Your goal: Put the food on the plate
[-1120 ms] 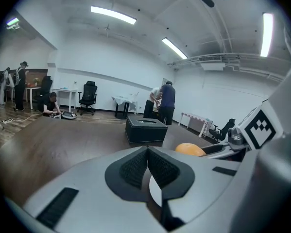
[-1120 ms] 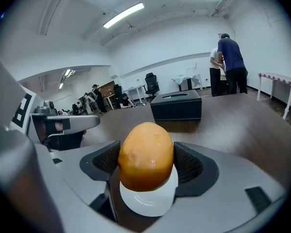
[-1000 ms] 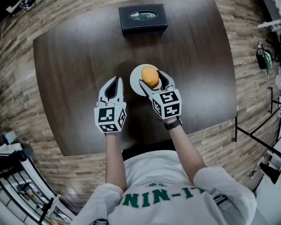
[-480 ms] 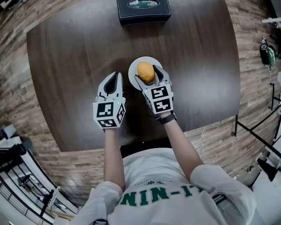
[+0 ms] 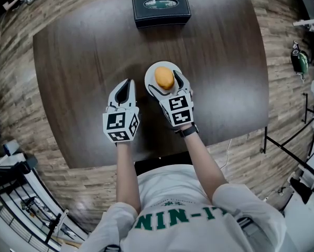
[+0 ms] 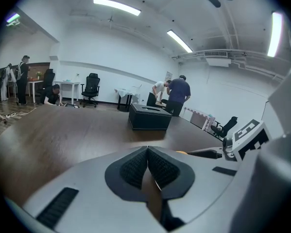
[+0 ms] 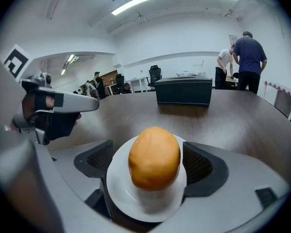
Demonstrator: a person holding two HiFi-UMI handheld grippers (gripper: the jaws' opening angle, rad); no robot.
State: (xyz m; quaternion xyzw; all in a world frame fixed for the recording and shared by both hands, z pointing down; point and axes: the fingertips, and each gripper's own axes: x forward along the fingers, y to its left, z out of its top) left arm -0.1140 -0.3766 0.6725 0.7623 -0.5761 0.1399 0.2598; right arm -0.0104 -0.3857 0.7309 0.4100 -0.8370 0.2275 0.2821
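Note:
An orange, rounded piece of food [image 5: 164, 77] [image 7: 154, 164] rests on a small white plate [image 5: 170, 65] [image 7: 135, 198] in the middle of the dark wooden table [image 5: 83, 51]. My right gripper [image 5: 165, 84] [image 7: 150, 162] straddles the food. Its jaws are opening, and the pads [image 7: 99, 161] stand a little off both sides of the food. To the left of the plate my left gripper [image 5: 126, 88] [image 6: 147, 166] hovers over bare table, shut with nothing between its pads. The left gripper [image 7: 53, 106] also shows at the left of the right gripper view.
A black box [image 5: 161, 7] [image 7: 184, 92] [image 6: 149, 116] with an oval label sits at the table's far edge. Two people stand beyond it. Office chairs and desks fill the room behind. Cables and equipment lie on the floor around the table.
The right gripper's jaws have spread apart and let go of the food, which now sits on the plate. The left gripper has stayed shut beside it.

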